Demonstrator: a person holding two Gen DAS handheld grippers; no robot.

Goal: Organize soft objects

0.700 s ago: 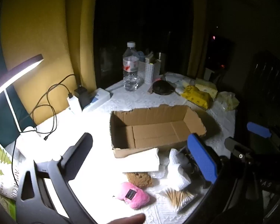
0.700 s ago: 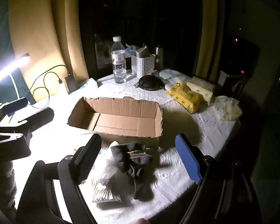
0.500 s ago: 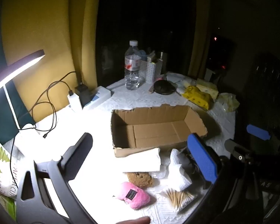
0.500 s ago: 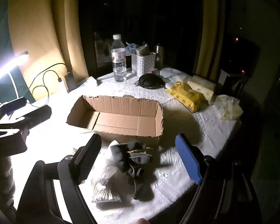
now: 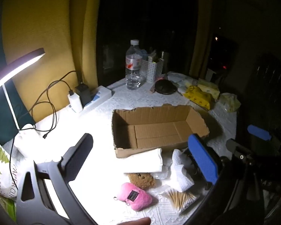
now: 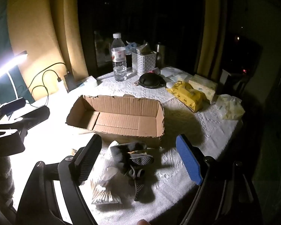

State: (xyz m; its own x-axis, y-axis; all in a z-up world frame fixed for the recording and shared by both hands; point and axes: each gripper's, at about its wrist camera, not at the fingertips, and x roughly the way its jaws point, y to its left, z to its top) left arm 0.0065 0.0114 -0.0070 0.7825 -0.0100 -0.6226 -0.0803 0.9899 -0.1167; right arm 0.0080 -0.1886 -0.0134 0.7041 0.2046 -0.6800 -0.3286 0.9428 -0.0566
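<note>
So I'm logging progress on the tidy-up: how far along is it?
Barely started. The cardboard box is empty. Neither the left gripper nor the right gripper holds anything; both are open above the pile. Left to sort: the pink plush, brown sponge, folded white cloth and dark socks, all lying on the table in front of the box.

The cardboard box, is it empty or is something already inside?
Empty. The cardboard box shows only its bare floor in both views; the pink plush lies outside it.
</note>
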